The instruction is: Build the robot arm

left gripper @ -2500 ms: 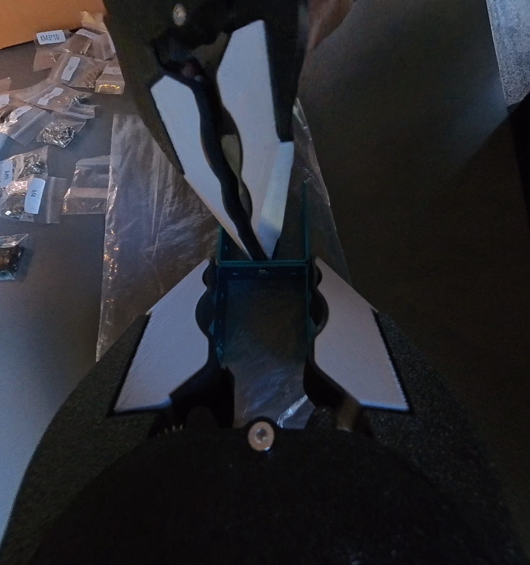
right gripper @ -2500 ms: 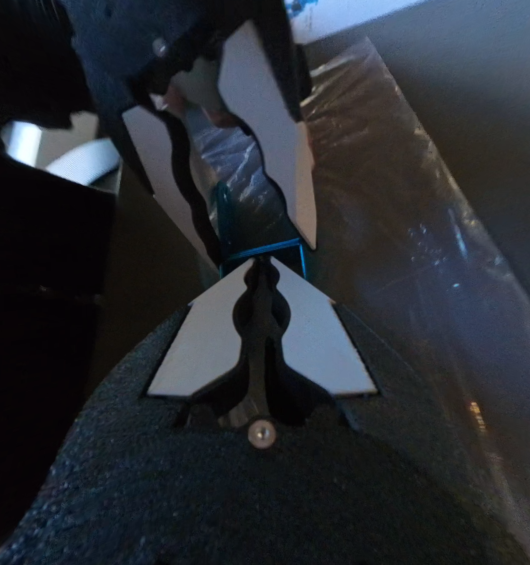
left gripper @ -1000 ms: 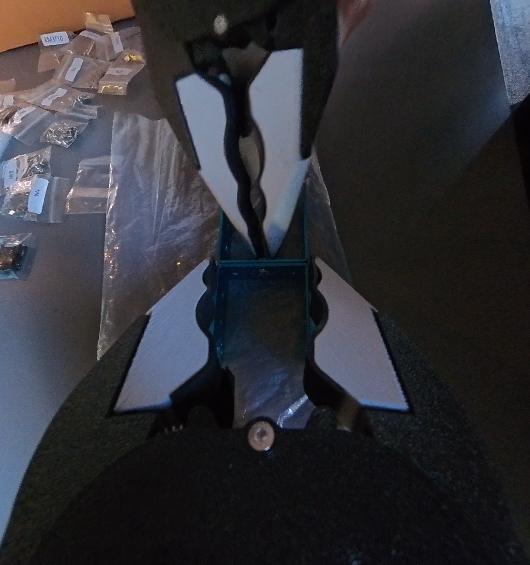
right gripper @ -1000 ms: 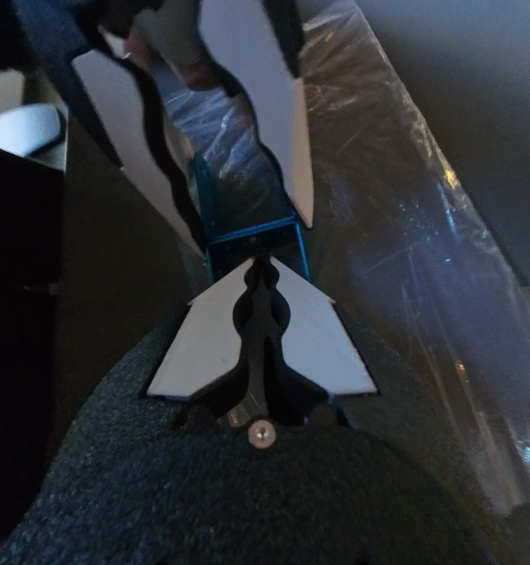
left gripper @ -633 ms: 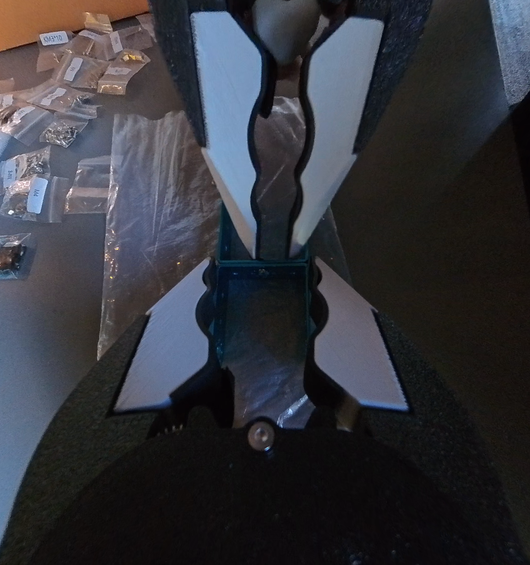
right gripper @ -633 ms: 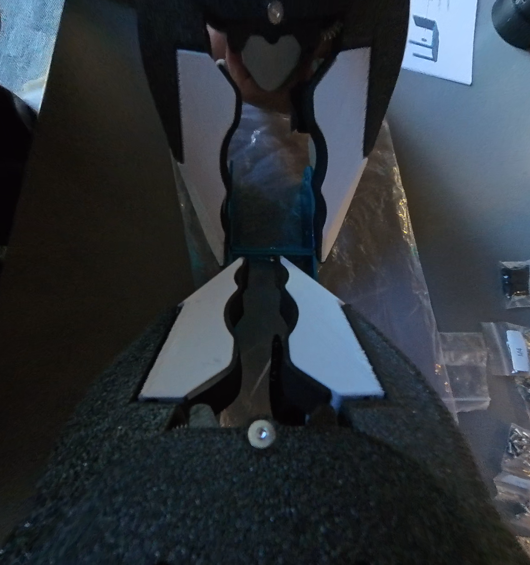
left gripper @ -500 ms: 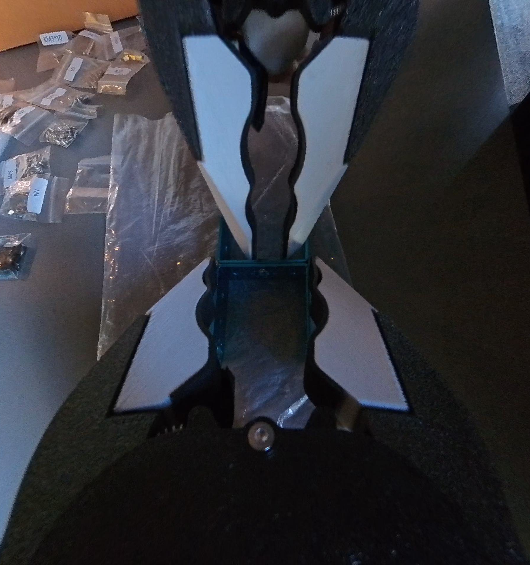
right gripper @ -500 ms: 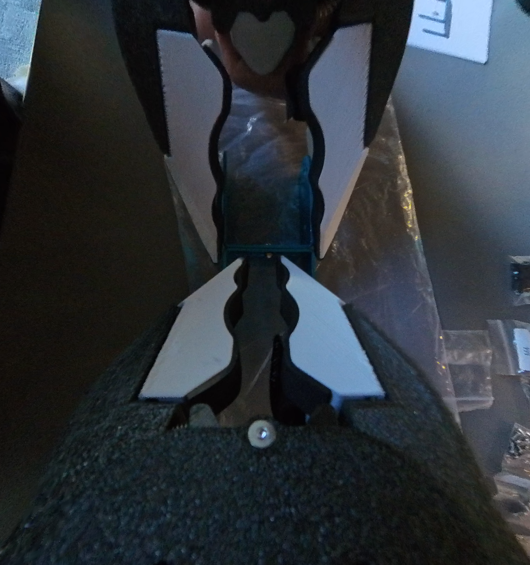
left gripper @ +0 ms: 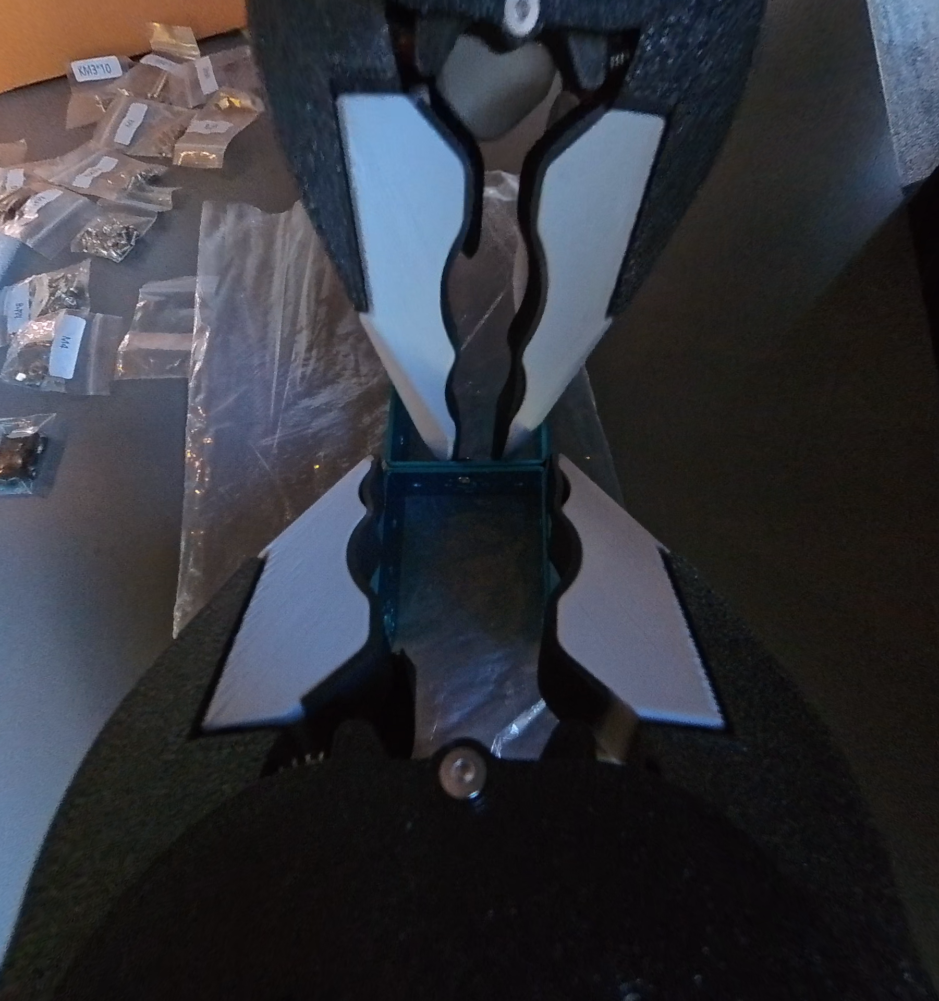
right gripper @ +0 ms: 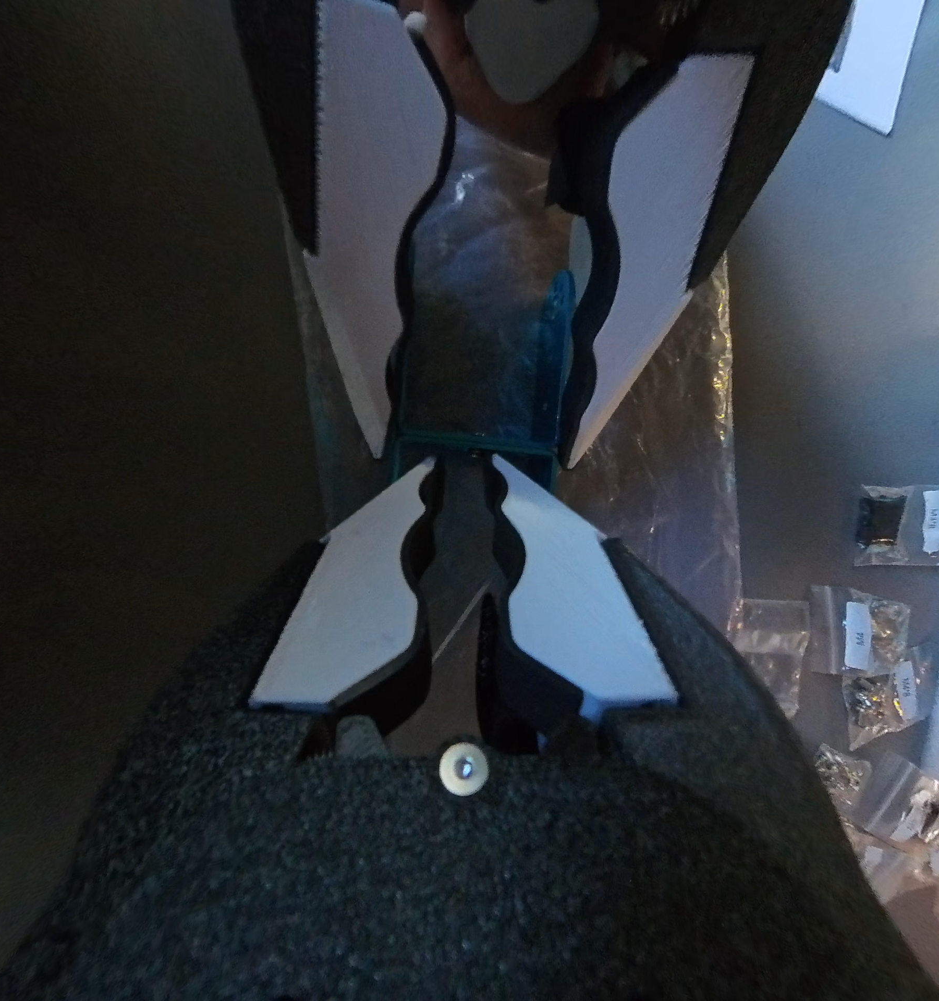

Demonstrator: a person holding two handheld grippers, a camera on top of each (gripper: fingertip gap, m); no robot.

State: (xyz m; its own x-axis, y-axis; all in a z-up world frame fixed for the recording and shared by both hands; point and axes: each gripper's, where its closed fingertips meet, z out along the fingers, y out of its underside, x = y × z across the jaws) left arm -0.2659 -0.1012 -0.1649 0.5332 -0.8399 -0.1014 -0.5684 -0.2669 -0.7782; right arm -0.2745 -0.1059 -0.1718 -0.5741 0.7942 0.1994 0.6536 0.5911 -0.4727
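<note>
Left gripper (left gripper: pixel 464 460) clamps the teal bracket (left gripper: pixel 388 541) by 2 side walls, above a plastic bag (left gripper: pixel 272 379). Right gripper (right gripper: pixel 464 460), shut 1 second ago, now has jaws slightly parted, empty, tips inside the bracket.

White labels (left gripper: pixel 63 346) on small bags (left gripper: pixel 50 352) bear writing

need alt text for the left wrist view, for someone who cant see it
The left claw grips a teal metal bracket by its side walls, while the right claw, slightly open, points its tips into the bracket's far end. A clear plastic sheet lies beneath; small bags of screws sit at upper left.
</note>
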